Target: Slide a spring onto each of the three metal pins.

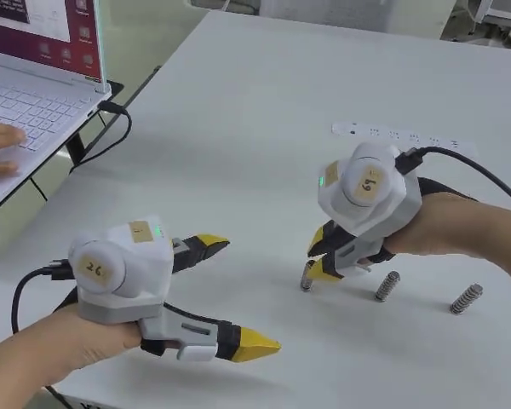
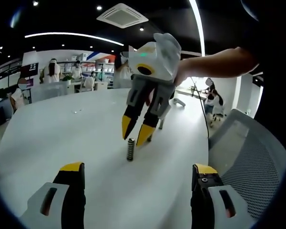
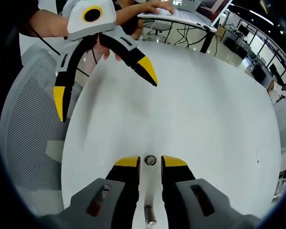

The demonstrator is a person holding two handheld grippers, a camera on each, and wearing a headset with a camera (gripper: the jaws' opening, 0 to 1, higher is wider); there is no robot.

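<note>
Finding: the right gripper (image 1: 324,256) hangs over an upright grey coiled metal spring (image 1: 307,278) close to the near edge of the white table (image 1: 255,102). Its fingers are narrowly parted either side of the spring and, as far as I can see, not gripping it. The spring's long axis is vertical, open end up. My advice is to centre on the coil, close gently and lift straight. The left gripper (image 1: 236,294) is spread wide and empty.

The head camera looks down from high up at the white surface (image 1: 264,102), with the left tongs (image 1: 251,295) close at 7 o'clock and the right tongs (image 1: 318,262) at 4 o'clock. The left tongs' camera sits low and looks flat across at the right tongs, near at 12 o'clock. The right tongs' camera looks steeply down, and all three views share one standing spring (image 2: 130,149).
</note>
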